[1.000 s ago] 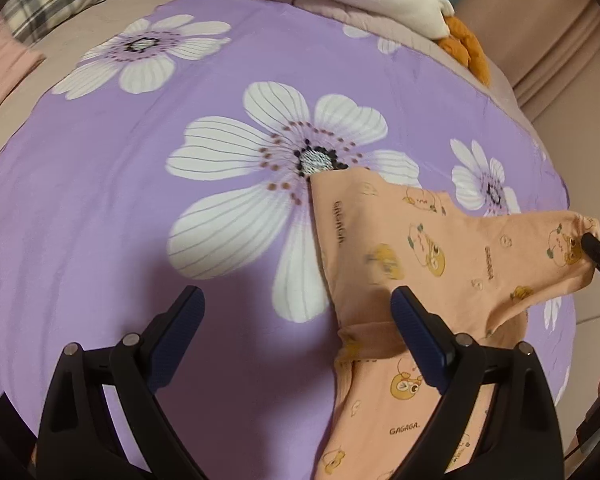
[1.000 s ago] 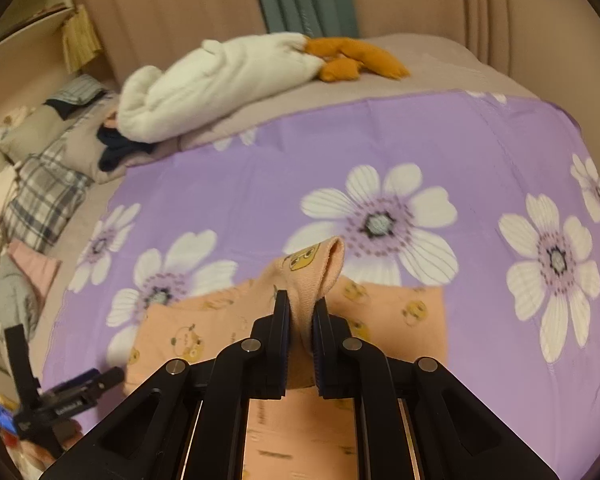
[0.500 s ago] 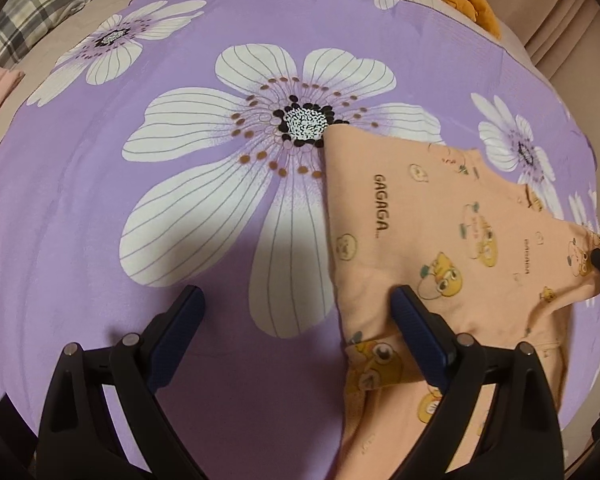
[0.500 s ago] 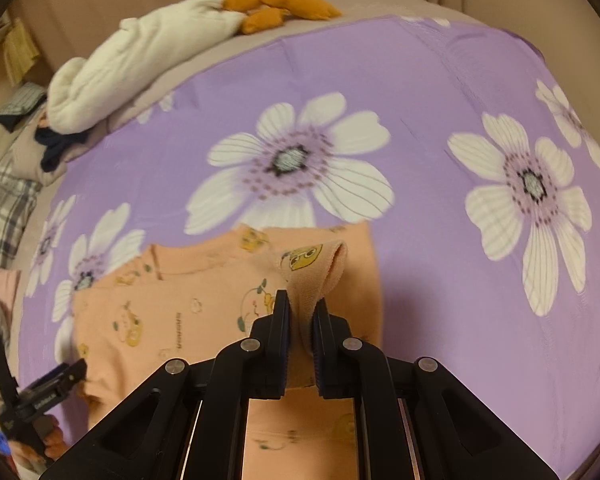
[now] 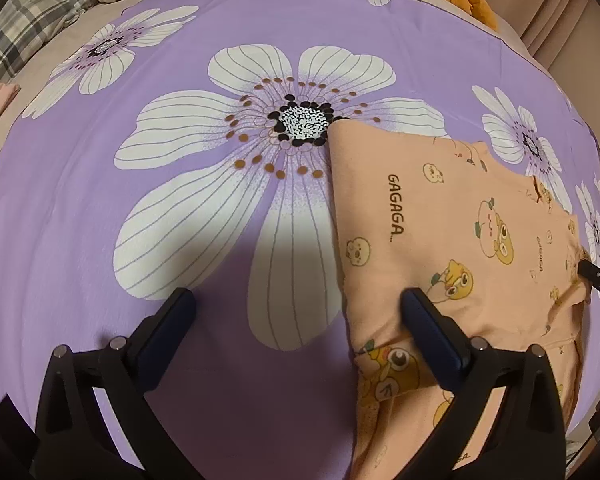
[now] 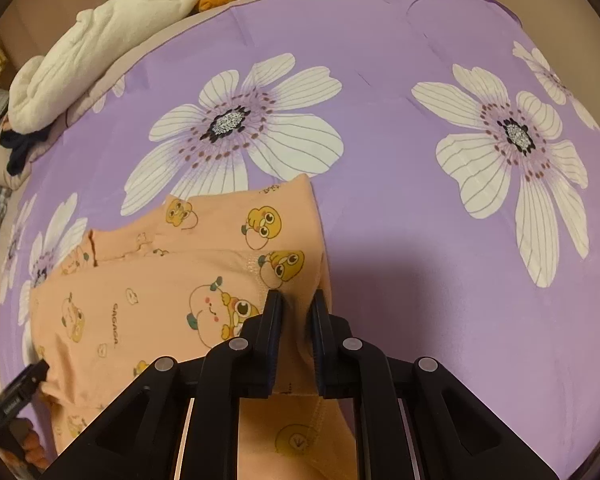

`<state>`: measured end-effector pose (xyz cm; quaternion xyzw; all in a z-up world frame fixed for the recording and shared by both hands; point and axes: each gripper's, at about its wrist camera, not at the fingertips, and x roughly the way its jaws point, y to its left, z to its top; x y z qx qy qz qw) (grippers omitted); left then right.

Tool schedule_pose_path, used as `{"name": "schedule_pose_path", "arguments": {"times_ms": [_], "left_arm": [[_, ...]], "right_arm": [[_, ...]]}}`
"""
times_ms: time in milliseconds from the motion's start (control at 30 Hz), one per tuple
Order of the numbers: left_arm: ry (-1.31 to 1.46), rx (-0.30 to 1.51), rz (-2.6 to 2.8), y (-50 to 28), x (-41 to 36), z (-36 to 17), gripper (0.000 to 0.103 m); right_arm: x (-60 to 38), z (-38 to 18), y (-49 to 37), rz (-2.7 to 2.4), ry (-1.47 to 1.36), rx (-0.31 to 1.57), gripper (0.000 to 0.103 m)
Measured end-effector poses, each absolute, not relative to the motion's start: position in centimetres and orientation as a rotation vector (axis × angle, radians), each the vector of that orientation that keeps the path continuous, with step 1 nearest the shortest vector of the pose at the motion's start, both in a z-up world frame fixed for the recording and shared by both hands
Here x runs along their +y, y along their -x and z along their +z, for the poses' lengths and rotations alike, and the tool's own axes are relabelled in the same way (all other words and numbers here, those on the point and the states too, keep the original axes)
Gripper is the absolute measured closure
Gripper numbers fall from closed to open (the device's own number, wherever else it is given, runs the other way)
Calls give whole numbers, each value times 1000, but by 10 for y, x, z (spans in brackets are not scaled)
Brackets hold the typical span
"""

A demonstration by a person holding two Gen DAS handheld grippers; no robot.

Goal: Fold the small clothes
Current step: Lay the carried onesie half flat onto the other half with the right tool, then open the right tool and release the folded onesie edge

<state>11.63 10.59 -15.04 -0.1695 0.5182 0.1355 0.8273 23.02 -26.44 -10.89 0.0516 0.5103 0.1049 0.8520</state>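
While right gripper [image 6: 294, 300] pinches peach garment [image 6: 148, 304], white blanket [image 6: 84, 56] beyond (left gripper [image 5: 300, 312] agape)

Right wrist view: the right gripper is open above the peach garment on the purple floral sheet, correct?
Not open. The right wrist view shows the right gripper shut on a fold of the peach garment, fabric pinched between its fingers. The garment does lie on the purple floral sheet.

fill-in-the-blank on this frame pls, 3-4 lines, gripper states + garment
1. The right gripper is shut on the ____ garment.
2. The left gripper has its fingers ____, gripping nothing.
3. The word printed on the garment reads ____.
4. The garment lies on a ____ sheet with white flowers.

Missing words: peach; open; GAGAGA; purple
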Motion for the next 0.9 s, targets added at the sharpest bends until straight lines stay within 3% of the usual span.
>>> {"name": "schedule_pose_path", "arguments": {"times_ms": [200,267,333,367,733,900], "left_arm": [[358,1101,278,-116,106,-150,0],[361,1099,274,-115,107,-149,0],[362,1097,269,-112,106,-149,0],[361,1097,267,-111,106,-148,0],[350,1080,252,-87,97,-147,1],[361,1087,250,-86,97,-146,1]], "right_arm": [[-268,-107,-226,204,-117,1068,89],[-270,-108,-225,189,-117,1074,71],[-274,-108,-222,167,-123,1071,61],[-277,-108,-221,172,-135,1071,61],[-290,-118,-199,225,-205,1098,62],[-289,-120,-197,267,-251,1091,89]]}}
